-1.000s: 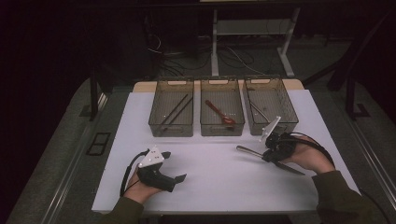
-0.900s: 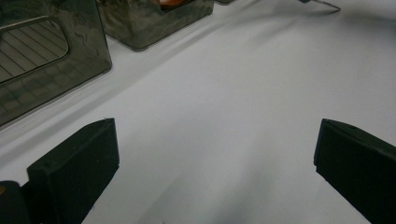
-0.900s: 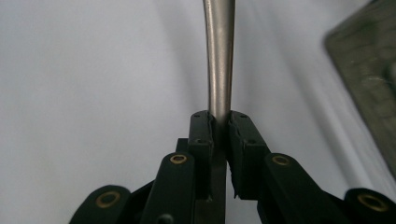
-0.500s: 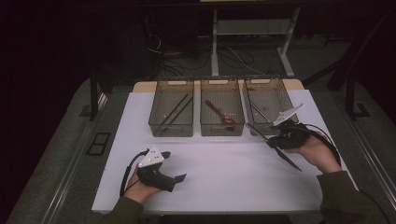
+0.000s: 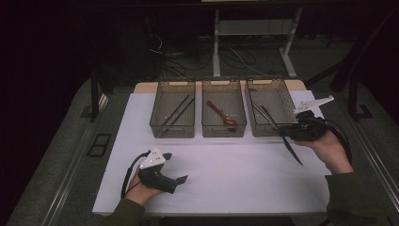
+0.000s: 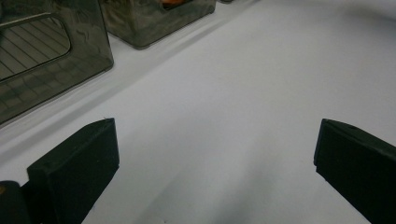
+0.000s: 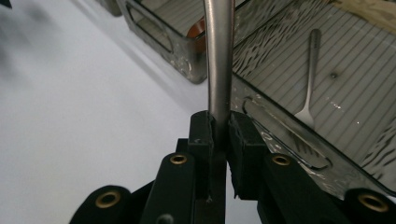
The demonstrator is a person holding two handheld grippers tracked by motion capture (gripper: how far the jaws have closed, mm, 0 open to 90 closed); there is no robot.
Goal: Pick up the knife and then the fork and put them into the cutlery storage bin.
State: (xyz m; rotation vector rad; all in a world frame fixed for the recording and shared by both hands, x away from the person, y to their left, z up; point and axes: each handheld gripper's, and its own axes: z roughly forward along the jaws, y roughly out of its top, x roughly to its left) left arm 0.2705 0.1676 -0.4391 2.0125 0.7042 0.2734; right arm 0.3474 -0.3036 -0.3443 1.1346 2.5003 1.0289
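Over on the left, the left gripper [image 5: 181,179] rests low on the white table [image 5: 235,174], cradled in the person's left hand [image 5: 141,188], and its jaws stand wide apart with nothing but bare tabletop between them; the left gripper view confirms it, both black fingers [image 6: 74,172] far from each other.

Moving along the back edge, three smoky see-through bins sit in a row. The left bin [image 5: 173,127] holds dark chopsticks [image 5: 176,112] lying on a slant. The middle bin [image 5: 224,128] has a reddish-brown spoon [image 5: 221,113] on its floor. The right bin [image 5: 269,127] carries slim metal cutlery, and the right gripper view picks out a fork [image 7: 309,79] lying flat on its ribbed bottom.

Now to the right, and here's the action: the right gripper [image 5: 288,133] is up off the table, just in front of the right bin's near corner, held in the right hand [image 5: 329,148]. Its jaws are clamped tight on a long metal utensil handle [image 7: 219,60], which runs between the pads. From above, that utensil [image 5: 286,139] slants across the gripper, one end over the right bin, the other pointing down toward the person above the table. Which kind of utensil it is, I cannot tell.
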